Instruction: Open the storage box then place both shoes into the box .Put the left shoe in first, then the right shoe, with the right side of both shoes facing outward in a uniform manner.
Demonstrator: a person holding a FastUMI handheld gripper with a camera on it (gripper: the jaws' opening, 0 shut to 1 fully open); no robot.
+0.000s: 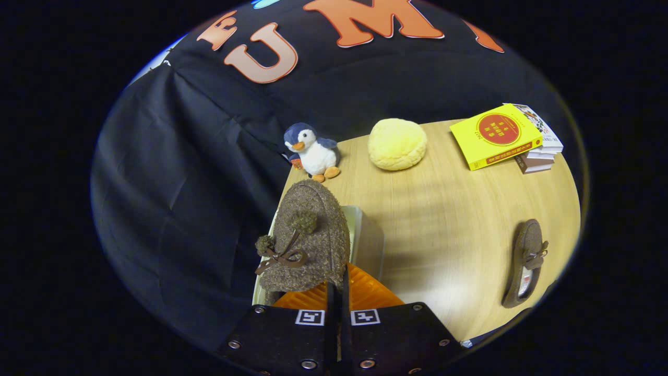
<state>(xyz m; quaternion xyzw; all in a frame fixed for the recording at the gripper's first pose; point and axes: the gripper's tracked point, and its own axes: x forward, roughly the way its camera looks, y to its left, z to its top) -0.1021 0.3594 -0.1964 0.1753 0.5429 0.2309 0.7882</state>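
In the gripper view, the claw (338, 292) has its two fingers drawn nearly together, pinching the heel edge of a brown, fuzzy felt slipper with two pom-poms and a thin bow (310, 240). That slipper hangs toe-forward just ahead of the fingers, above a pale, translucent plastic storage box (365, 237) that sits at the near corner of the light wooden counter (443, 219). Whether the box lid is off cannot be made out, since the slipper covers most of it.

A second matching brown slipper (526, 261) lies on its side on the counter, well apart from the box. So the task looks roughly at its midpoint: one shoe is in hand over the box, not yet released, and the other has yet to be fetched and set in the same way round.

The claw points forward and downward, looking steeply onto the counter from above the box.

Farther back stand a small blue-and-white plush penguin (312, 151), a round yellow cushion shaped like a bun (396, 143) and a stack of books with a yellow cover on top (503, 138).
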